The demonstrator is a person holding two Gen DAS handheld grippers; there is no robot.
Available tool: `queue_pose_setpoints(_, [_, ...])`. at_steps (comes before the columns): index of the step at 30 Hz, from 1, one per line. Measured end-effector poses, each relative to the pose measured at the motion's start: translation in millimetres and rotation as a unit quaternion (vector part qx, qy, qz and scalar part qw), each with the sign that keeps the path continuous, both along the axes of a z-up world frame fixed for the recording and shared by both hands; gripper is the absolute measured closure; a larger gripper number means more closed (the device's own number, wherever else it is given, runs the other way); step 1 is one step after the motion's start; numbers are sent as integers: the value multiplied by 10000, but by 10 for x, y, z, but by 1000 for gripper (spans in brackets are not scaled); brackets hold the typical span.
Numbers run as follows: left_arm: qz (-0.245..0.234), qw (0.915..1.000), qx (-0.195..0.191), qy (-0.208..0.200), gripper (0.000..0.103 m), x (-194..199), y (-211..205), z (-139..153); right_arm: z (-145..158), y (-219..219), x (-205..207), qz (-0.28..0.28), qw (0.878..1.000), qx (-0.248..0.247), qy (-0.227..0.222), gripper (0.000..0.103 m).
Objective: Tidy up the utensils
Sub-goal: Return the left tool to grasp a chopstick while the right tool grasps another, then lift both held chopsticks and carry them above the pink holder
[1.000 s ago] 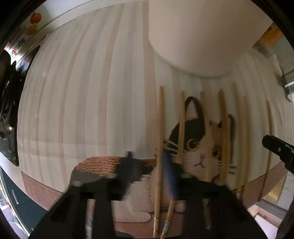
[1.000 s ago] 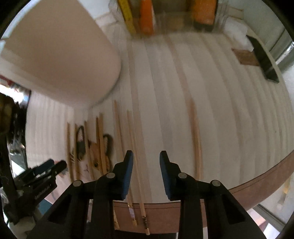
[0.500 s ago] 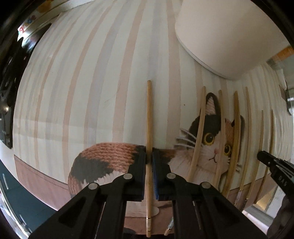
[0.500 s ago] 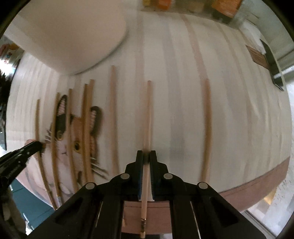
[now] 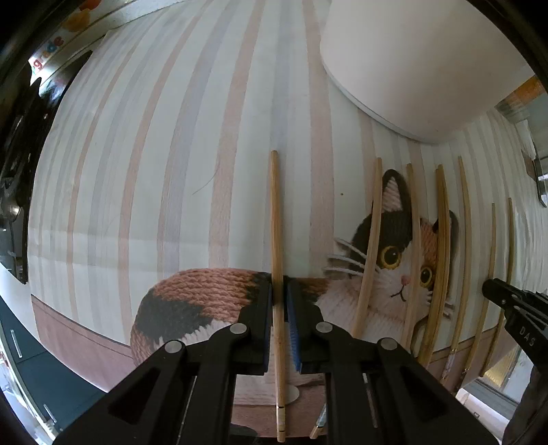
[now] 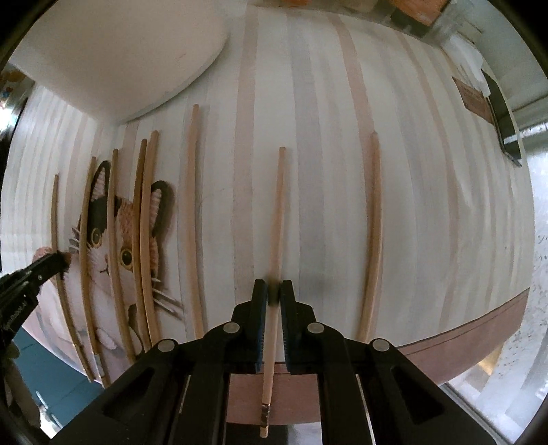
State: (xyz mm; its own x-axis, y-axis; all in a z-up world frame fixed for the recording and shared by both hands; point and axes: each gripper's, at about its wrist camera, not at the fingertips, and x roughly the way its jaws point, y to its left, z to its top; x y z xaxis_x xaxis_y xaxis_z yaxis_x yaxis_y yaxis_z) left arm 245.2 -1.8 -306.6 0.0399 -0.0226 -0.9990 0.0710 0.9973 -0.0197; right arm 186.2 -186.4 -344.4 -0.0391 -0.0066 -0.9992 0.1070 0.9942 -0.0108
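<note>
Several wooden chopsticks lie side by side on a striped placemat with a cat picture [image 5: 394,260]. My left gripper [image 5: 280,291] is shut on one chopstick [image 5: 275,219] that points away over the mat. My right gripper [image 6: 273,291] is shut on another chopstick [image 6: 276,219], also pointing away. A white holder [image 5: 411,61] stands at the far end of the chopsticks; it also shows in the right wrist view [image 6: 113,54]. The right gripper's tip shows at the right edge of the left wrist view [image 5: 510,301]; the left gripper's tip shows at the left edge of the right wrist view [image 6: 37,270].
Loose chopsticks lie right of my left gripper [image 5: 371,246] and on both sides of my right gripper [image 6: 191,219] [image 6: 375,232]. The mat's brown front border [image 6: 462,339] runs near the table edge. A dark object [image 6: 503,113] lies far right. Packages [image 6: 418,10] stand at the back.
Both grippers went from open to shut on a chopstick each one second ago. Since half a second ago both hold still, with the views nearly unchanged.
</note>
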Motion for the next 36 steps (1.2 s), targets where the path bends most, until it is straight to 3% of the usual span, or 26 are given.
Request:
queue_pose_setpoints(9, [-82,9999,86,-25,94,-37,-3,-65,7,200,84,61,10000,-49,28,92])
queue_pose_setpoints(11, [-108,9999,90,-42,98,-50,-14,-77,10,185,50,88,9999,-65,32,92])
queue_pose_setpoints(14, [-261,9978,516,-315,99,-87,-89,-49,-44,192,57,89,9999,-55,36,92])
queue_pose_setpoints(17, [-263,9963,616,-548,99,-114,-107,47,-1,93,21,24,10000,-14,-30,96])
queue_pose_setpoints(22, [-138,9937,543,-969,99,-81,-65,381,175,-43,-51,-250,9985,244,-421,96])
queue_pose_setpoints(31, [239,9822,176,-1853,99,53,76,1176,850,-145,-24,-545,9859,369,-1539,96])
queue_pose_setpoints(36, [333,9765,10,-2131,99,106,172,1455,1235,-192,41,-544,9772,356,-2020,96])
